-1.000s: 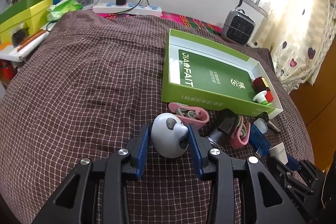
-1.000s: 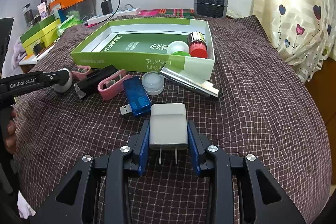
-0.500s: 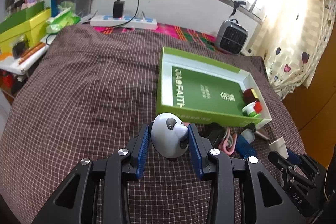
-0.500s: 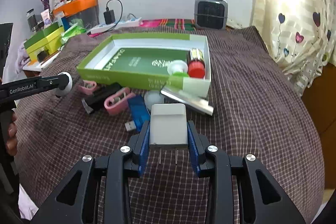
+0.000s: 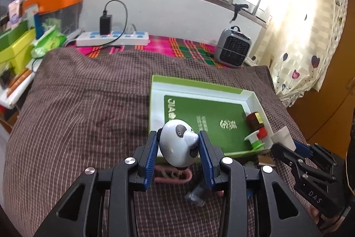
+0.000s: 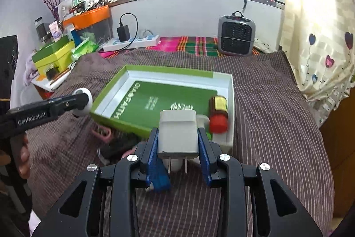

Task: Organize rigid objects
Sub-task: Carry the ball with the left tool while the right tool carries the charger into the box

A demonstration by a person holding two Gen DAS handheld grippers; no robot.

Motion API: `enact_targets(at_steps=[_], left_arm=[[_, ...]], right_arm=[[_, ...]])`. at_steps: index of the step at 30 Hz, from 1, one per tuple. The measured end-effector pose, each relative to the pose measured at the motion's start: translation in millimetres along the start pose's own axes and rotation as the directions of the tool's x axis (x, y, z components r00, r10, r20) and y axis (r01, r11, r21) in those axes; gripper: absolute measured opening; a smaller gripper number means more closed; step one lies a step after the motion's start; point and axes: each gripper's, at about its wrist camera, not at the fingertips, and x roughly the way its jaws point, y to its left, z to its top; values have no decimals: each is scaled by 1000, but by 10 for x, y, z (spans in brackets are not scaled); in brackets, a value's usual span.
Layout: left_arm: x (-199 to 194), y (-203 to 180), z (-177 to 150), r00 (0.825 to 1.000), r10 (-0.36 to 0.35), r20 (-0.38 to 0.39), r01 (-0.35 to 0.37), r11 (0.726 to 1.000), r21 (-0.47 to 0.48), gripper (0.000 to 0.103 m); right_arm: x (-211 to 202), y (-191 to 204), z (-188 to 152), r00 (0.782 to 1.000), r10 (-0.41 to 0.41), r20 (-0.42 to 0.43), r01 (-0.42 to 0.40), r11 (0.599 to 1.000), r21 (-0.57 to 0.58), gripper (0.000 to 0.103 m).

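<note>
Panda figurine [image 5: 180, 144] is up in the air, pinched between the blue pads of the left gripper [image 5: 179, 149], riding just at the near wall of the green box lid [image 5: 200, 81]. Across the way, the right gripper [image 6: 177, 143] is clamped on the white plug adapter [image 6: 177, 133], prongs pointing back toward the camera, also hanging over the near edge of that tray.

Now, handling. That panda looks like a glossy hard shell, probably light, and its rounded body is the trouble: smooth curves between flat pads can squirt out or roll. The grip sits across its widest part, which looks like the safest place, and the ribbed pads should help. I'd judge it wants a low, gentle release so it doesn't roll around the tray floor.

The adapter is the easy one: a stiff, boxy block with flat sides, held square across them, unlikely to slip. Best kept off the prongs.

Already inside the tray at its right end: a brown bottle with a red cap [image 6: 218, 111] lying down and a green-and-white spool-like piece [image 5: 254, 141]. Plenty of bare green floor beside them for both newcomers. On the checked cloth [image 5: 77, 114] outside the tray, a pink clip [image 5: 173, 176] waits under the left claw, with other small items too blurred to name.
</note>
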Motion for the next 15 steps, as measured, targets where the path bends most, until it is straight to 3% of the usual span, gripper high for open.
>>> enact_targets(at_steps=[15], left_arm=[[622, 50, 236, 996, -13, -85, 14, 1000, 2, 35]], right_arm=[[644, 19, 246, 995, 19, -97, -18, 1000, 10, 35]])
